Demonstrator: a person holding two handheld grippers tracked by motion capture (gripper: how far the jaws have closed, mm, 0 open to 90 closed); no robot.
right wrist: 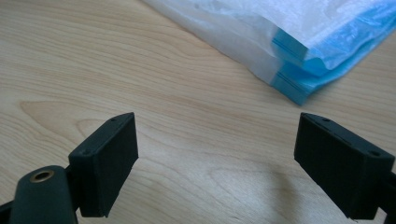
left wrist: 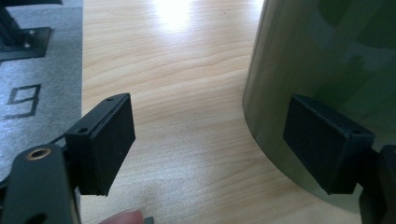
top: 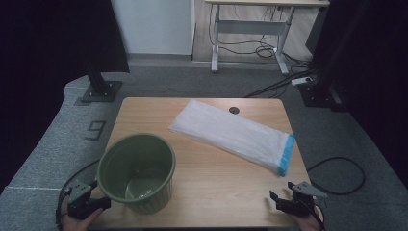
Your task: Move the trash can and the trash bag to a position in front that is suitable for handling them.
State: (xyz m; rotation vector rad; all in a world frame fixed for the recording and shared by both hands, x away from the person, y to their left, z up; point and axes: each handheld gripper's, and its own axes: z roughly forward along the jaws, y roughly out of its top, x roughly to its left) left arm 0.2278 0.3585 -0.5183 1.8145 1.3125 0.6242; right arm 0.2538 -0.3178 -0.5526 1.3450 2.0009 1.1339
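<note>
Work in hand: lining the green waste bin with a bag taken from the folded stack of bin liners; judged from the layout, not yet started.
Table: light wood surface, carries both items.
Bin position: near left corner of the surface, upright, mouth up, nothing seen inside but a glossy base.
Liner stack position: right half of the surface, lying diagonally from the far middle toward the right edge; blue band at its near right end.
Count: one bin, one liner stack, two grippers; number of bags in the stack cannot be told.
Left gripper: at the near left corner, jaws spread, nothing between them; in the left gripper view one pad sits in front of the bin wall, contact cannot be confirmed.
Right gripper: at the near right corner, jaws spread wide and empty, aimed at the blue end of the stack, apart from it.
Bin handling: judged light, stiff plastic with a smooth wall; likely to slide or tip if pushed. Take hold over the rim, one pad inside and one outside.
Liner handling: judged very light, thin, limp and slippery film; layers may cling together. Pinch the top layer at the blue-banded end or a free corner, then lift to separate.
</note>
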